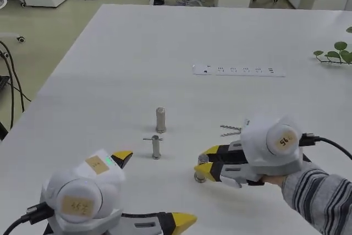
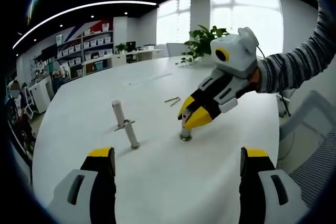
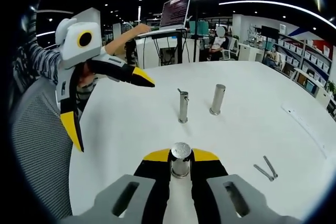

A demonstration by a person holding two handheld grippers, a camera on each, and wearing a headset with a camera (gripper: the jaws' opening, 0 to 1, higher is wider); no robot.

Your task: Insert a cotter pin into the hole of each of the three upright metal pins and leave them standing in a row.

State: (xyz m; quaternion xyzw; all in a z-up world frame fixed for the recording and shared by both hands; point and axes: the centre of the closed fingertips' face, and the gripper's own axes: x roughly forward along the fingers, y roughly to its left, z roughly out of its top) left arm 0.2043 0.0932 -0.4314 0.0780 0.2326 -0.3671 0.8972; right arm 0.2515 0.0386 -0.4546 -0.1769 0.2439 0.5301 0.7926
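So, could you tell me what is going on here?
A person works with two hand-held grippers. The right gripper is shut on the near pin, upright on the table. The middle pin carries a cotter pin; the far pin is bare. Loose cotter pins lie nearby. The left gripper hangs open.

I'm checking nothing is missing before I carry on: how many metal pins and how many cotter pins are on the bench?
Metal pins: 3 (bare metal pin, pinned metal pin, held metal pin in the jaws of the right gripper)
Cotter pins: 3 (inserted cotter pin, 2 loose cotter pins)
Total: 6
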